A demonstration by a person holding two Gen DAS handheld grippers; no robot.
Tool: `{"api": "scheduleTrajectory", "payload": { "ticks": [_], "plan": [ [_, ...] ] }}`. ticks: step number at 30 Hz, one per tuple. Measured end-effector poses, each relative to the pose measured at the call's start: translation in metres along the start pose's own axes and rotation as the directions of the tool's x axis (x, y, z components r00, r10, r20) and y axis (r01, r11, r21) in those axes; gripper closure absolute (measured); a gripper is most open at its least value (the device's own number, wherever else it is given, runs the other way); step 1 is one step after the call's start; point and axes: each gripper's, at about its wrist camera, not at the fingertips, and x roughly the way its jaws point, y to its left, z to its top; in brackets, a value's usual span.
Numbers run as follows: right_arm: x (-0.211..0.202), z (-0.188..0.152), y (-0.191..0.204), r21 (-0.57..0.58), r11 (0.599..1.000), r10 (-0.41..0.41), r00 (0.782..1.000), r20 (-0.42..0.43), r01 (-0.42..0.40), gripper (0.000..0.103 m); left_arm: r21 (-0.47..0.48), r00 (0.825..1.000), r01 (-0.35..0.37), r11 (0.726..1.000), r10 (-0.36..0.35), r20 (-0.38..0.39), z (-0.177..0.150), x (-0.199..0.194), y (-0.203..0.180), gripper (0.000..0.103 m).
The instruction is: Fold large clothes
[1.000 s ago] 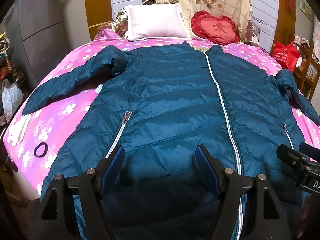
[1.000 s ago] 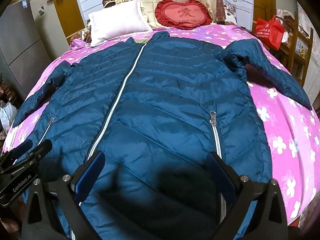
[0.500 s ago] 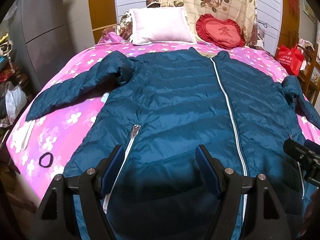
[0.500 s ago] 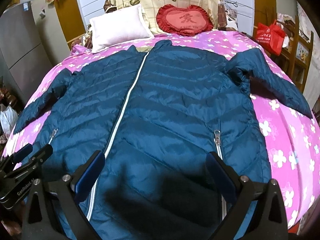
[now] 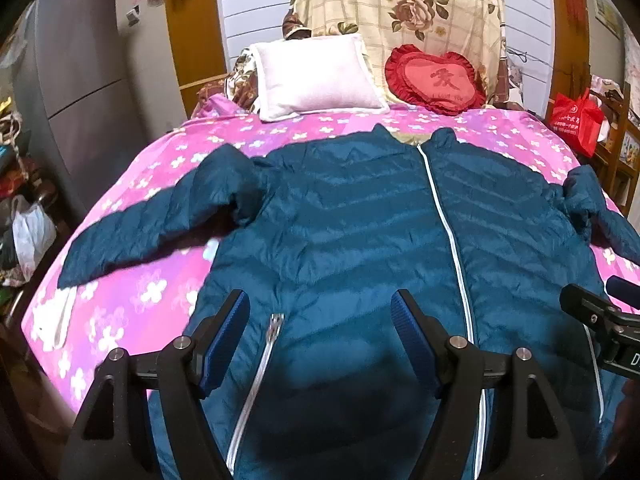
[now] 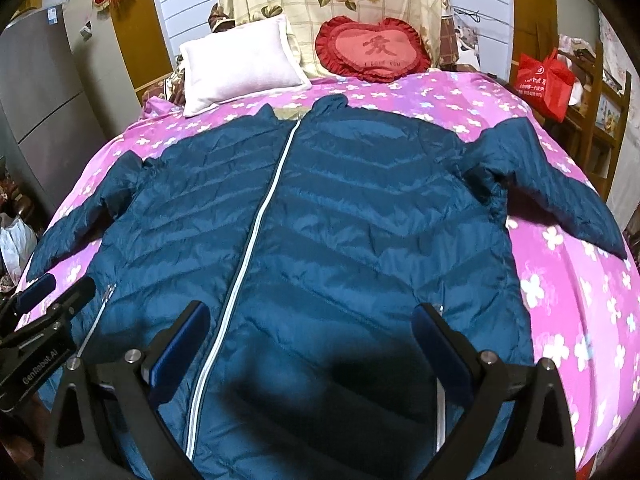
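A dark teal puffer jacket [image 5: 360,232] lies flat and face up on the pink flowered bed [image 5: 132,292], zipped with a white zipper, collar toward the pillows. Both sleeves spread outward. It also shows in the right wrist view [image 6: 344,216]. My left gripper [image 5: 320,312] is open and empty, above the jacket's lower left near the pocket zipper [image 5: 274,326]. My right gripper [image 6: 312,324] is open and empty above the jacket's lower middle and right part. Each gripper shows at the edge of the other's view.
A white pillow [image 5: 316,76] and a red heart cushion [image 5: 436,80] lie at the head of the bed. A grey refrigerator [image 5: 80,80] stands at the left. A red bag [image 5: 576,120] and wooden shelves are at the right. White bags [image 5: 32,236] lie on the floor at left.
Both grippers have pulled back and tilted up, so the jacket sits lower and farther in both views. The jacket has not moved. Both grippers stay open.
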Motion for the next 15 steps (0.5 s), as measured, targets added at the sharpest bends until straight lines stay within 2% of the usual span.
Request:
{"api": "scheduleTrajectory", "payload": {
  "ticks": [9, 15],
  "plan": [
    [0.002, 0.028, 0.001, -0.022, 1.000, -0.011, 0.999, 0.030, 0.011, 0.001, 0.017, 0.999, 0.018, 1.000, -0.018, 0.035, 0.025, 0.005, -0.007, 0.059],
    [0.012, 0.045, 0.000, -0.021, 1.000, -0.010, 0.999, 0.035, 0.011, 0.001, 0.000, 0.999, 0.027, 1.000, -0.027, 0.023, 0.040, 0.020, -0.005, 0.059]
  ]
}}
